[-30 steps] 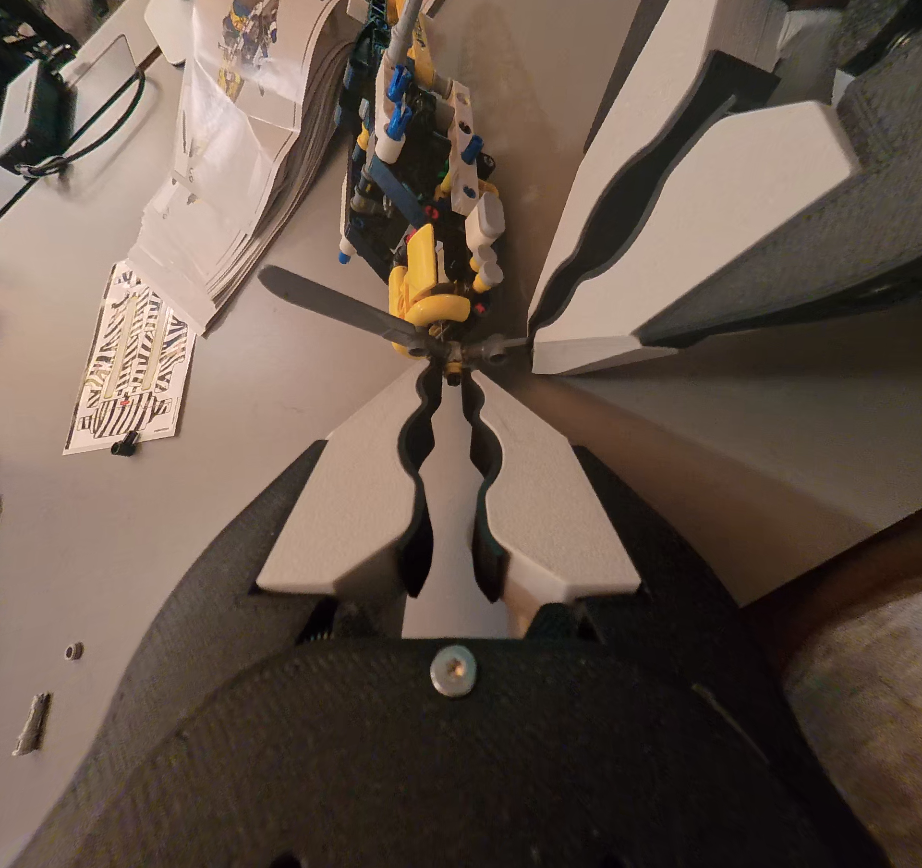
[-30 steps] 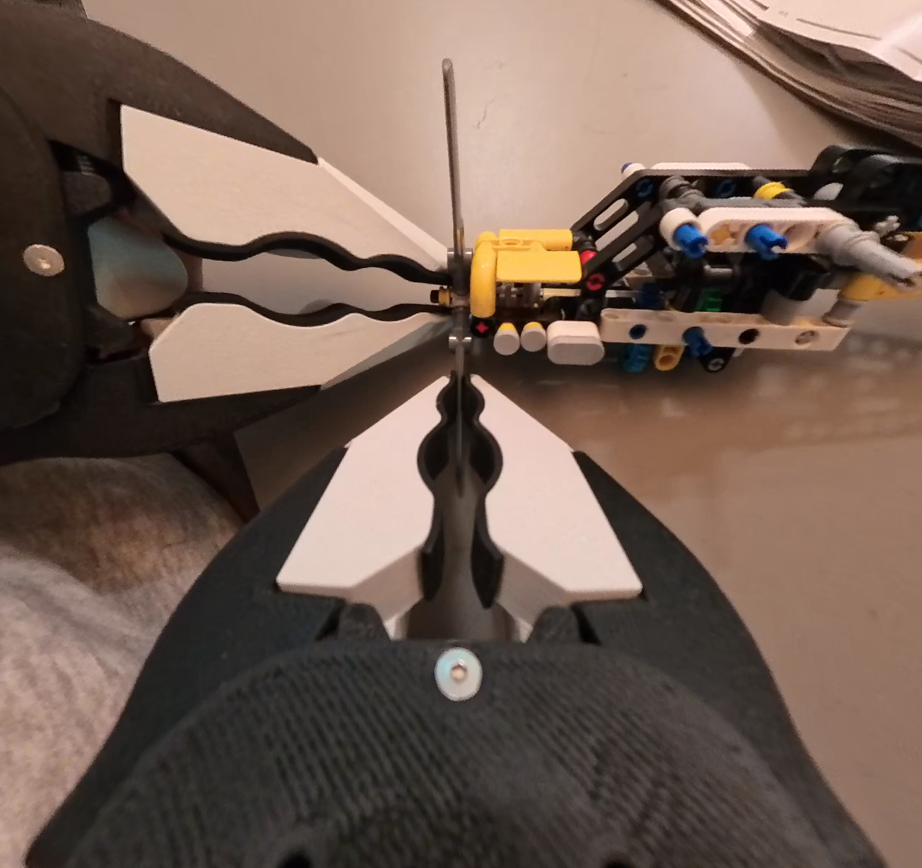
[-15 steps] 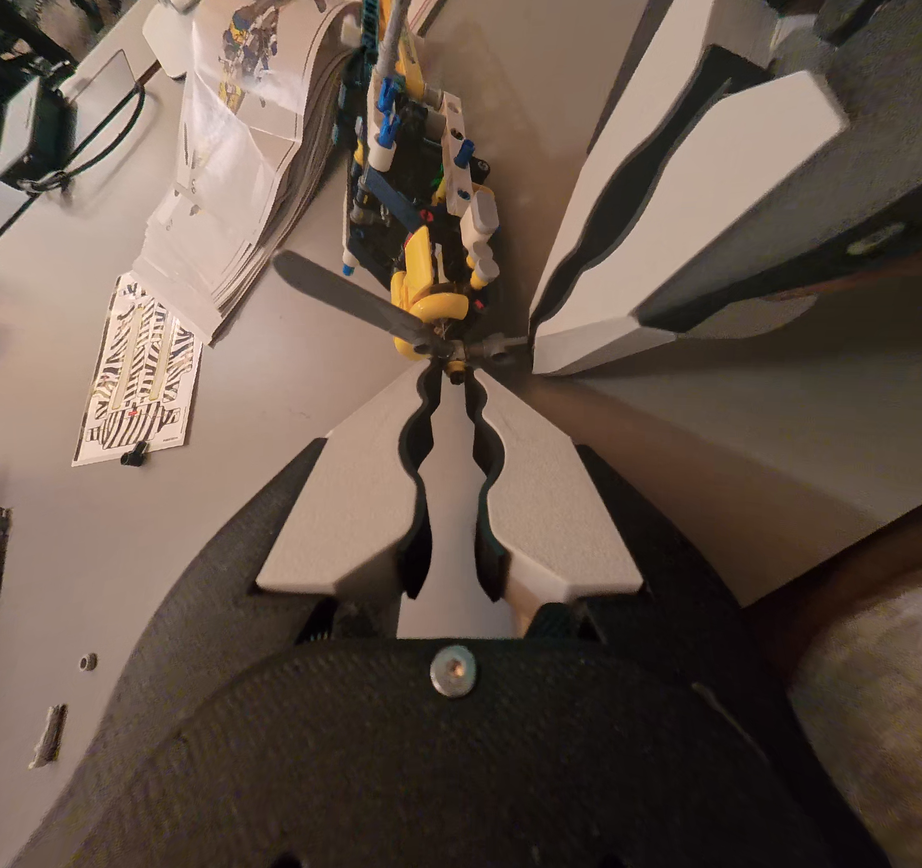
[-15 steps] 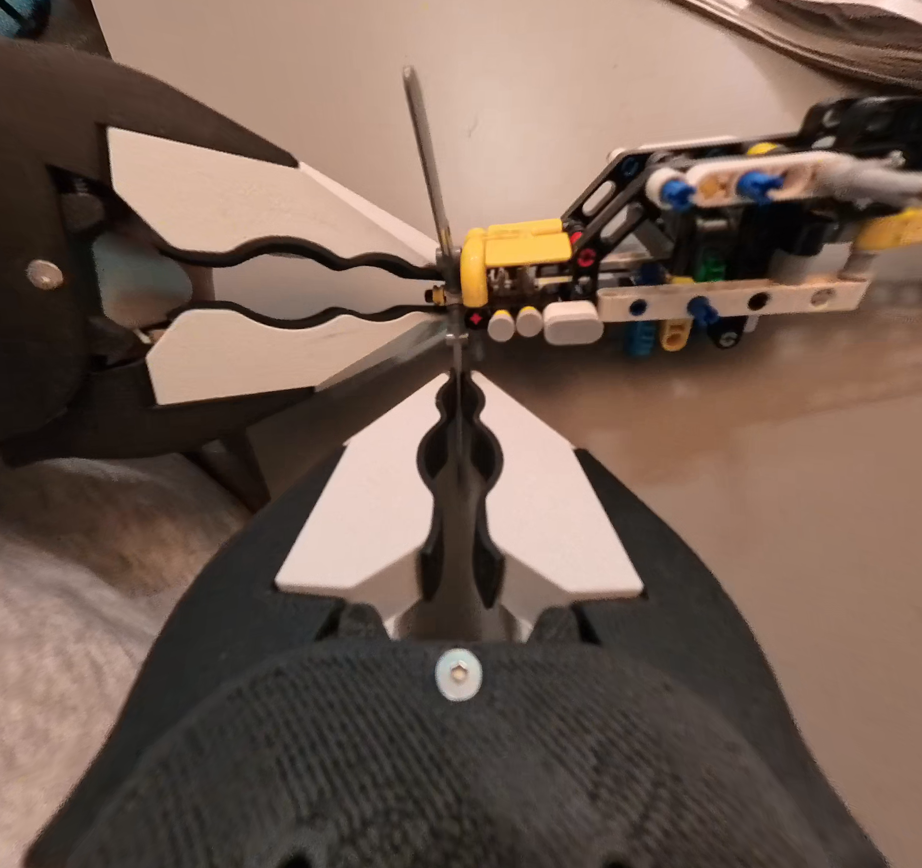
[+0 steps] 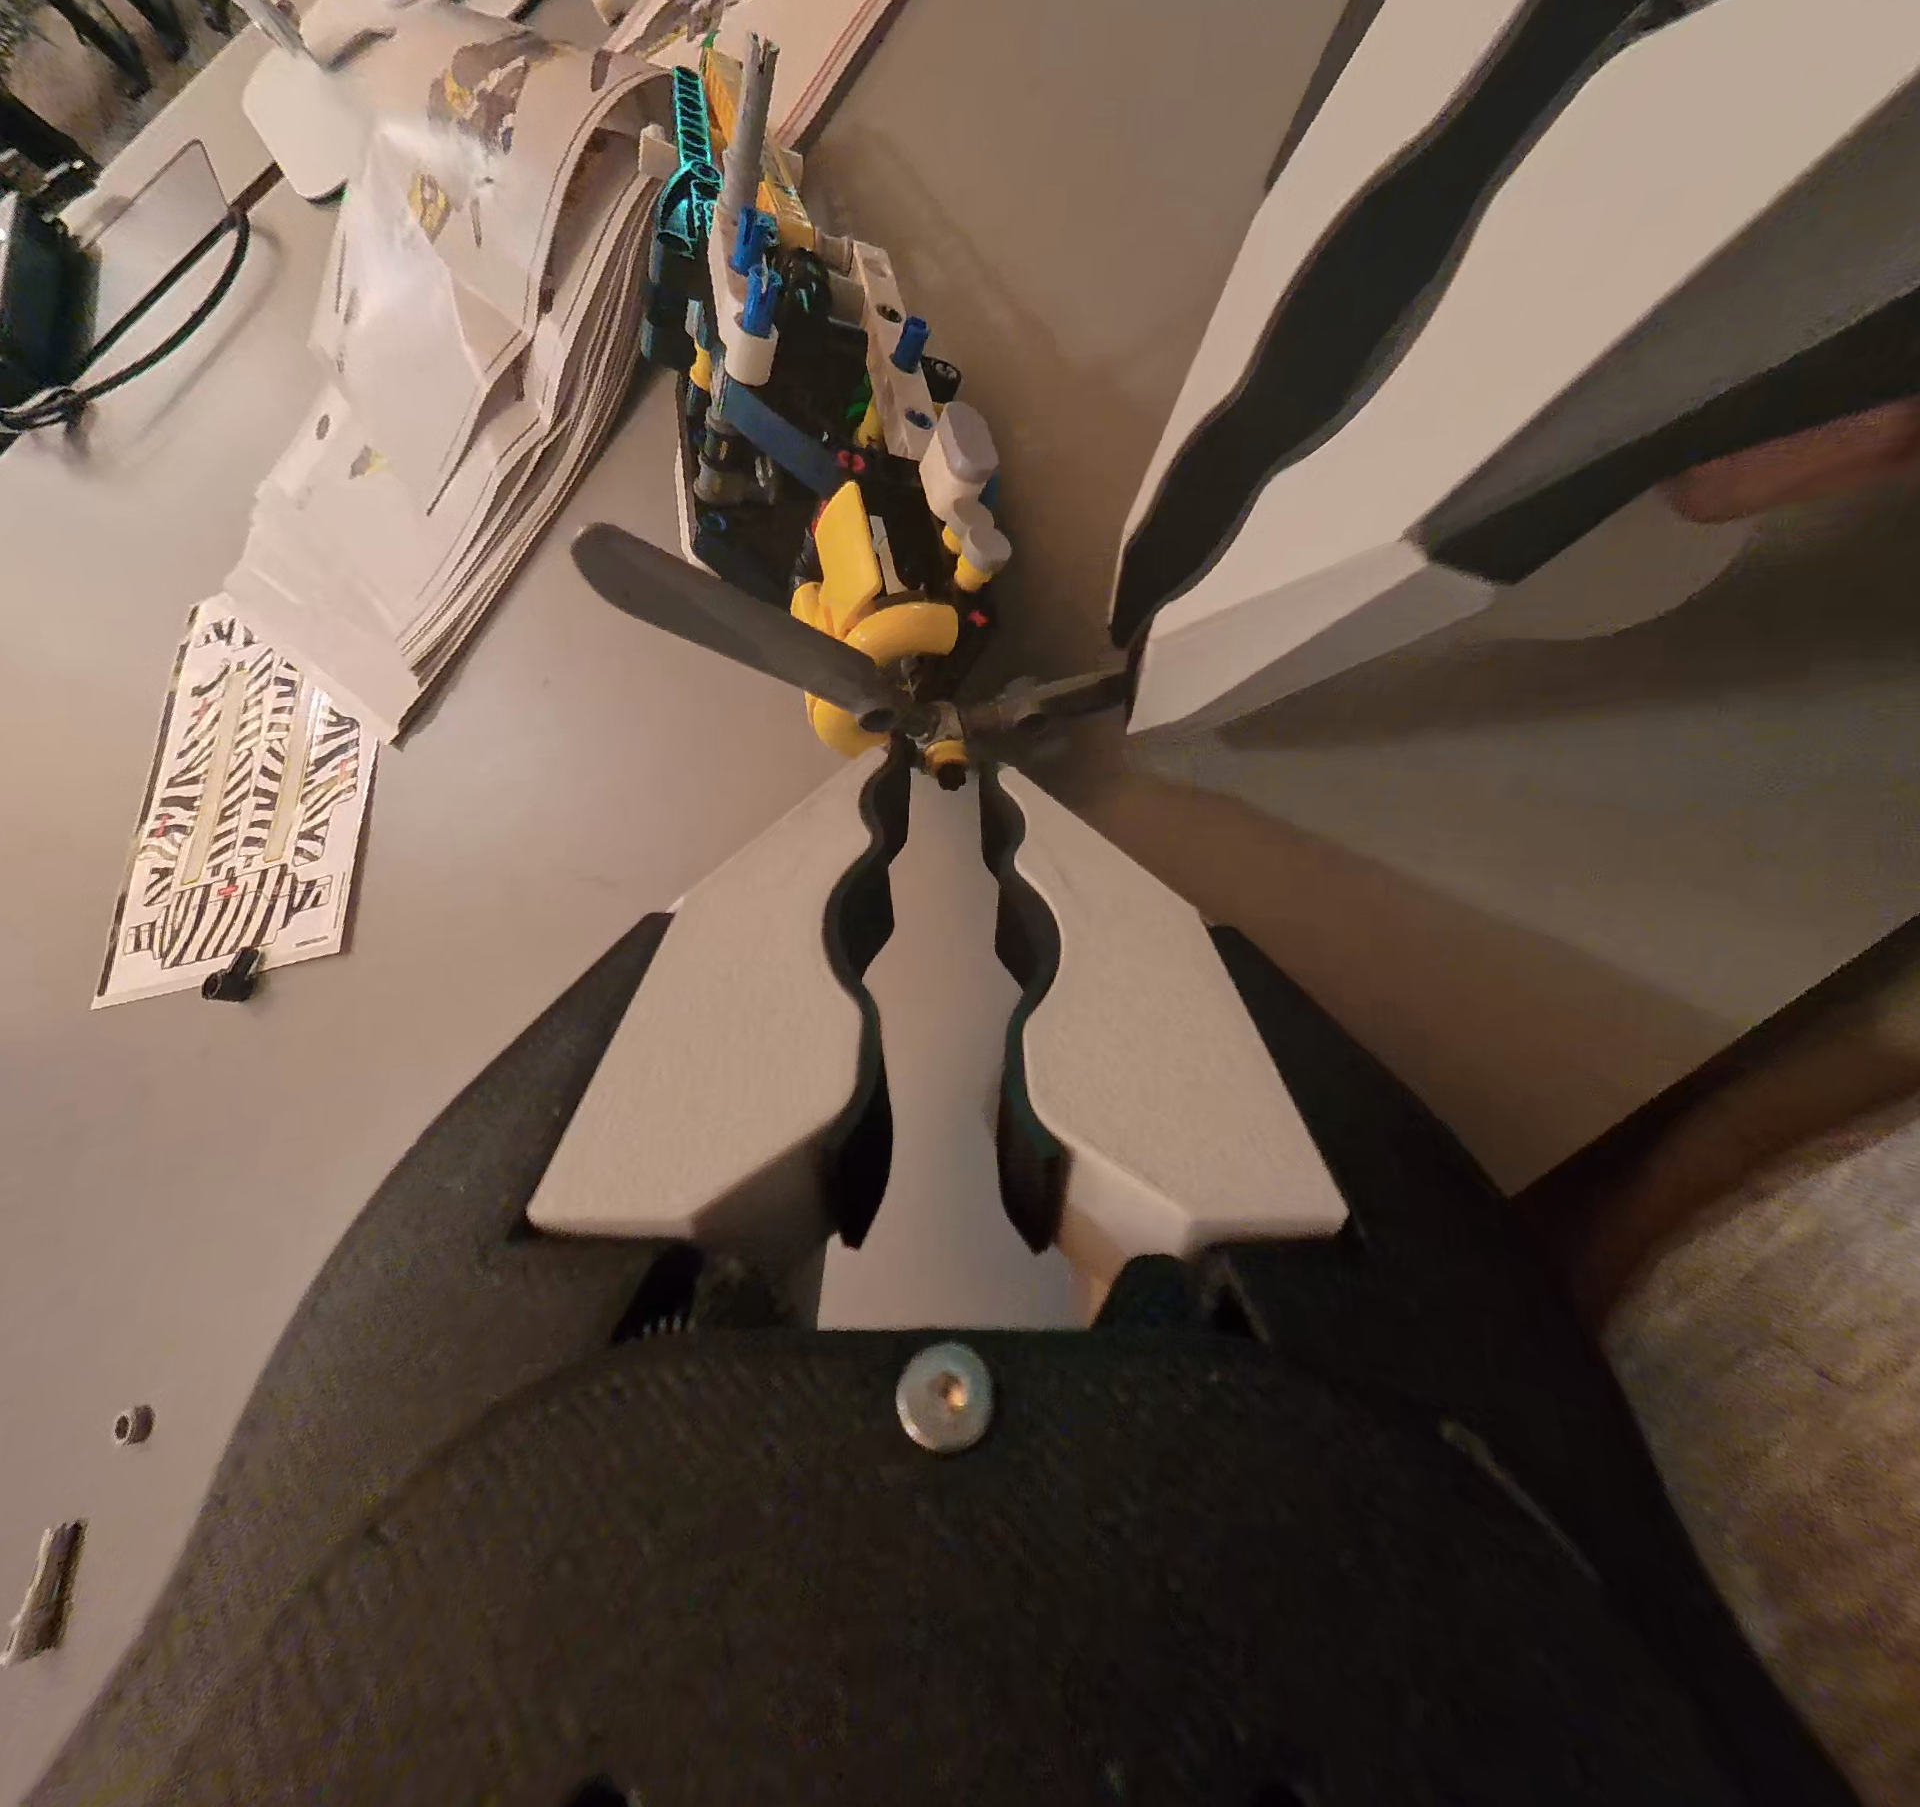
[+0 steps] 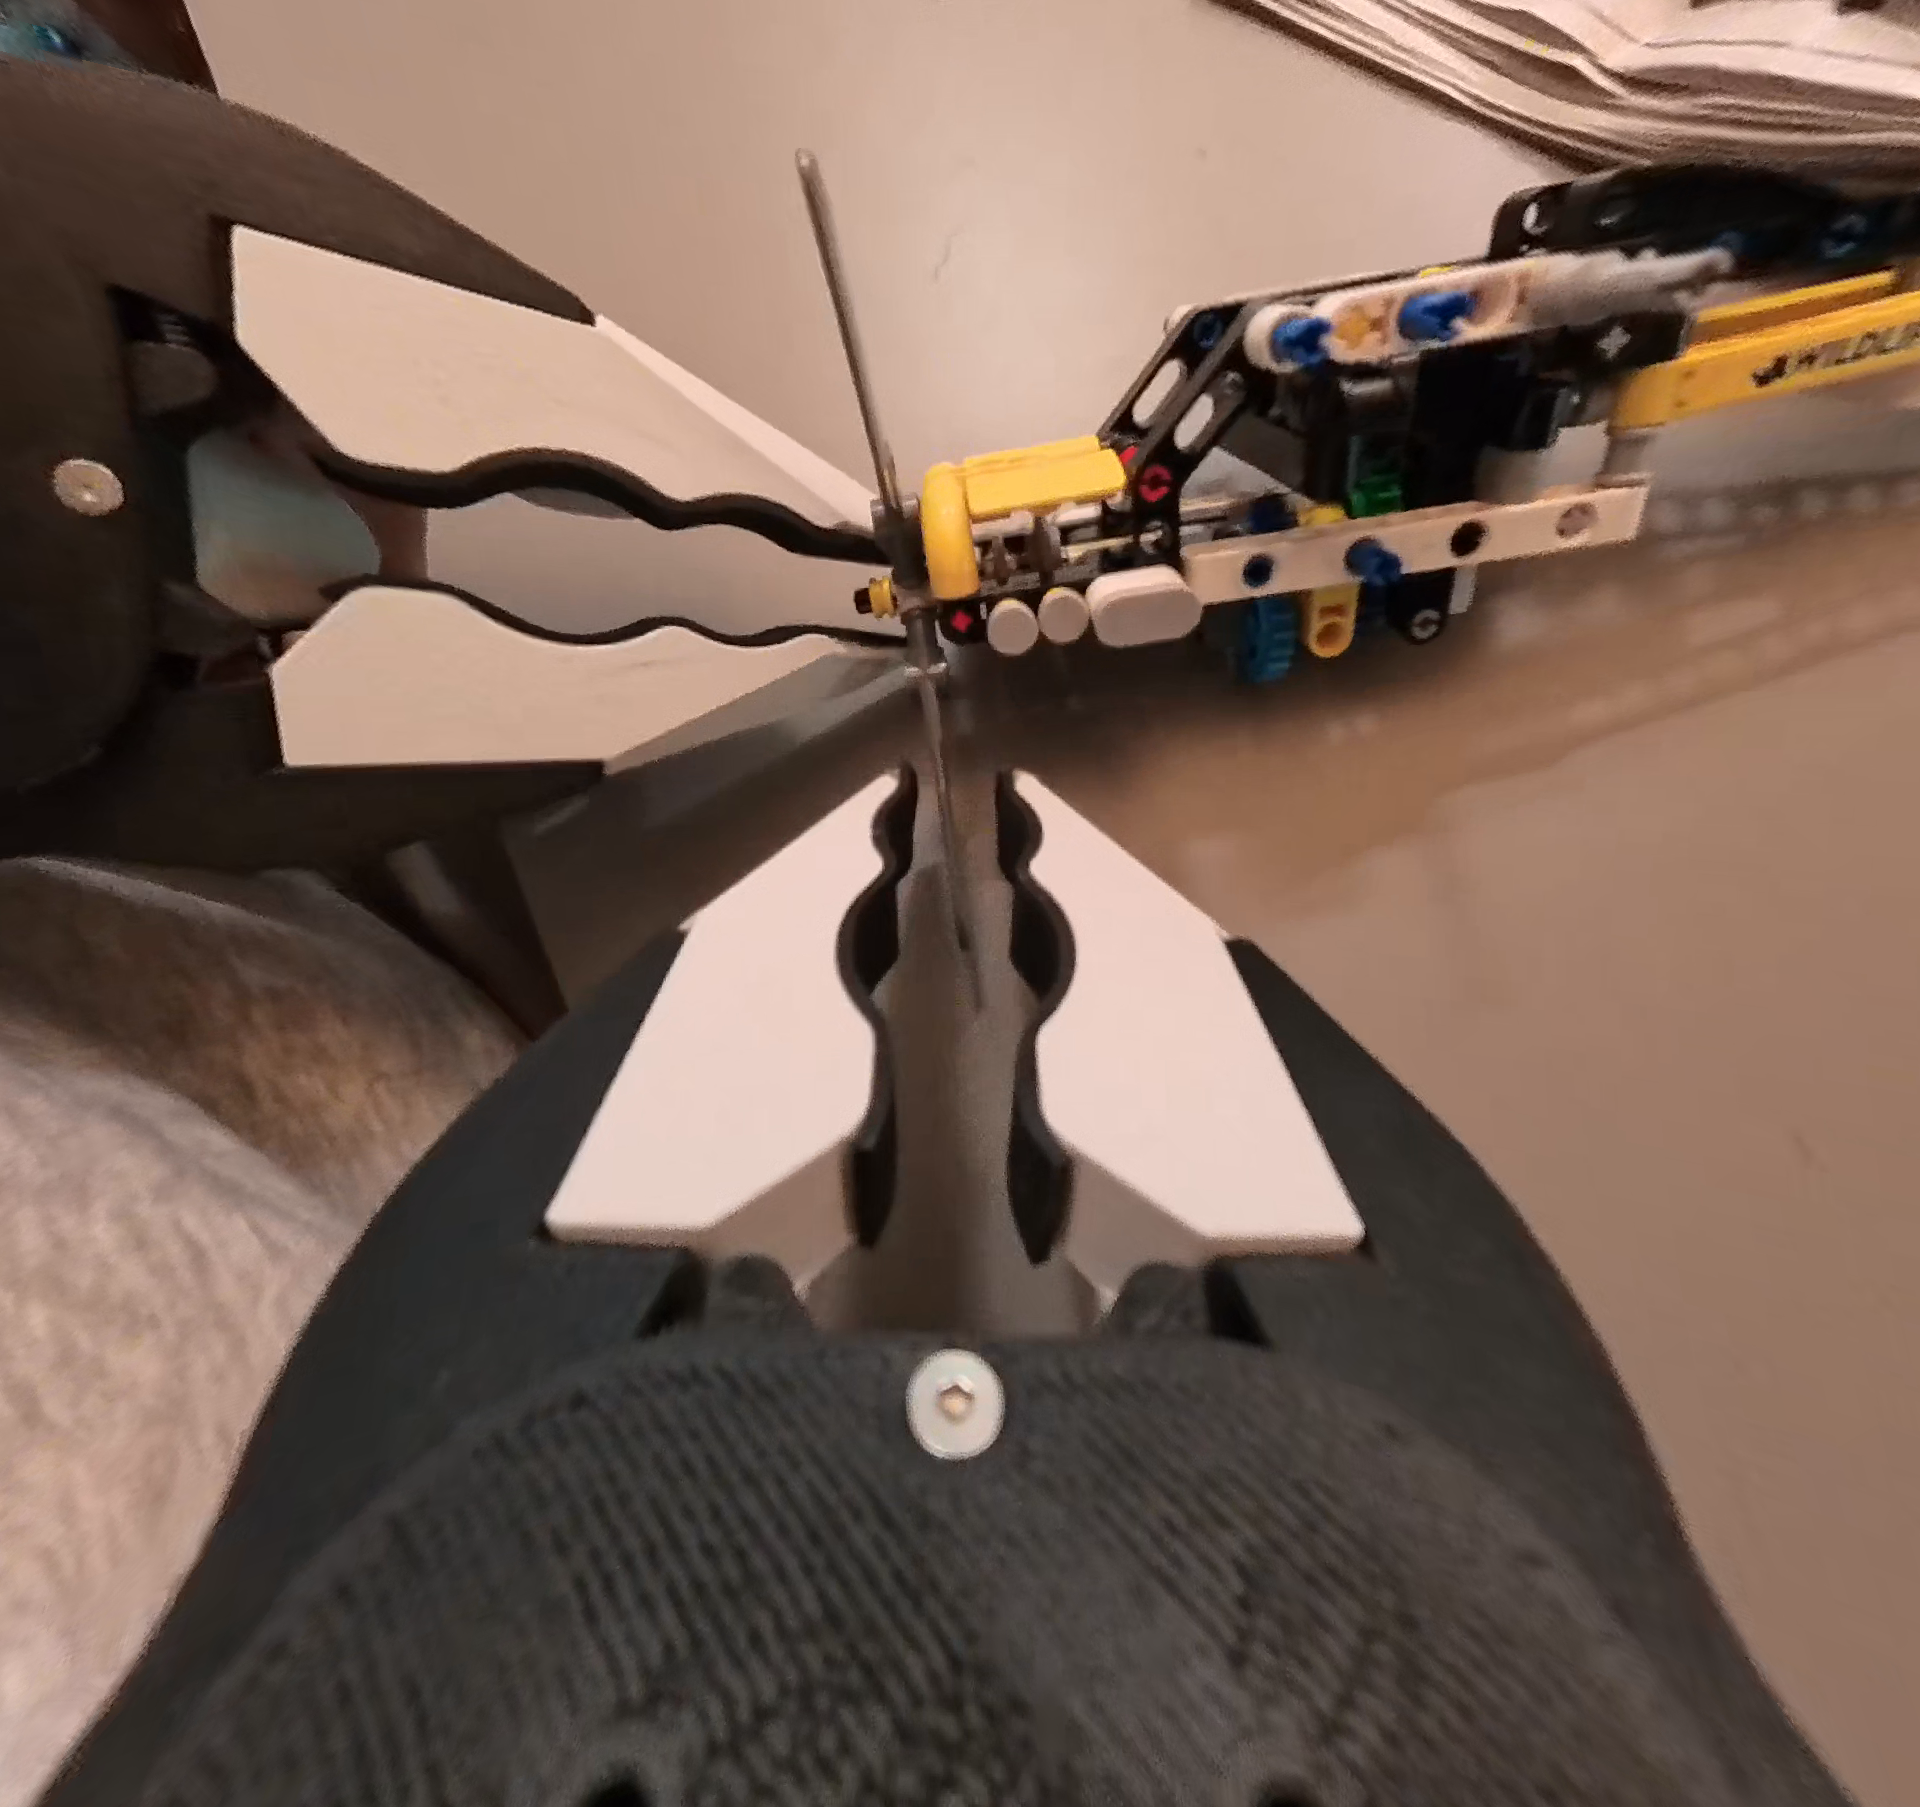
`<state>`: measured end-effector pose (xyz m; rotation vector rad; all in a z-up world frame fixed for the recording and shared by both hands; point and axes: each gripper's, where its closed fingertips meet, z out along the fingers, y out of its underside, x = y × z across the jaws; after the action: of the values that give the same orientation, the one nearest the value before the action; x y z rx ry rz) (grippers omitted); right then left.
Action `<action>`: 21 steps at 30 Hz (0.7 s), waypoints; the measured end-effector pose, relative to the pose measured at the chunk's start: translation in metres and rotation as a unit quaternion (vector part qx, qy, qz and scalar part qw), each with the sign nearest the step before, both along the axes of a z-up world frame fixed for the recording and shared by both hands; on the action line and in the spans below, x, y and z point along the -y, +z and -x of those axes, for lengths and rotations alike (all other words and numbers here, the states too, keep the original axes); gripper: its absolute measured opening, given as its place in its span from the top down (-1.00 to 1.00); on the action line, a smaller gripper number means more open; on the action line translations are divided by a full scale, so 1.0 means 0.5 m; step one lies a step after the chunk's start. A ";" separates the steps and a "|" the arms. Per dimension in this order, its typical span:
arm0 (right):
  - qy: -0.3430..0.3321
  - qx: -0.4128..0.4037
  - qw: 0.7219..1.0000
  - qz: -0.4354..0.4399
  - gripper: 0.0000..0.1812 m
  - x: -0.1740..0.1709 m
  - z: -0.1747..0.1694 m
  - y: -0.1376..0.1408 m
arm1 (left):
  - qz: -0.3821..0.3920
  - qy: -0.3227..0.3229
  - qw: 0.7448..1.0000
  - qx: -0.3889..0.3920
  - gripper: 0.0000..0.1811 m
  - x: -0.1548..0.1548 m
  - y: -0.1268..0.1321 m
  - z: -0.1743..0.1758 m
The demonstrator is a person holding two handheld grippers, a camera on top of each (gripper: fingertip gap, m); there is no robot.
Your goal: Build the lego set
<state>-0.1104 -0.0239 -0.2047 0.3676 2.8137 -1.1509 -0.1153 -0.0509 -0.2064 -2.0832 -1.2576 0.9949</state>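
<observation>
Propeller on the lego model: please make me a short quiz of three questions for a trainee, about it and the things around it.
1. True or false: the grey propeller lies loose on the table, apart from the lego model.
2. What passes between the fingers of the right gripper? A) a blue pin B) one blade of that propeller C) a black cable
3. Name the striped thing that lies beside the instruction booklet in the left wrist view.
Key: 1 false, it sits on the model's nose. 2 B. 3 the sticker sheet.
</observation>
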 end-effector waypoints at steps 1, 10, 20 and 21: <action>0.000 0.001 1.000 0.001 0.84 -0.004 0.000 0.000 | 0.000 -0.002 1.000 0.000 0.87 -0.001 0.000 0.000; -0.010 0.005 1.000 -0.004 0.87 -0.044 -0.005 -0.020 | 0.025 -0.037 0.999 -0.011 0.85 -0.034 0.008 -0.003; -0.060 0.026 0.998 0.004 0.82 -0.125 0.028 -0.020 | 0.050 -0.146 0.988 -0.018 0.82 -0.144 0.002 -0.017; -0.060 0.027 0.998 0.006 0.82 -0.131 0.028 -0.018 | 0.053 -0.151 0.987 -0.018 0.82 -0.148 0.001 -0.019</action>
<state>-0.1245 0.0417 -0.2138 0.5642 2.7705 -1.1622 -0.1059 0.0228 -0.2060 -2.2418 -0.8541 0.9724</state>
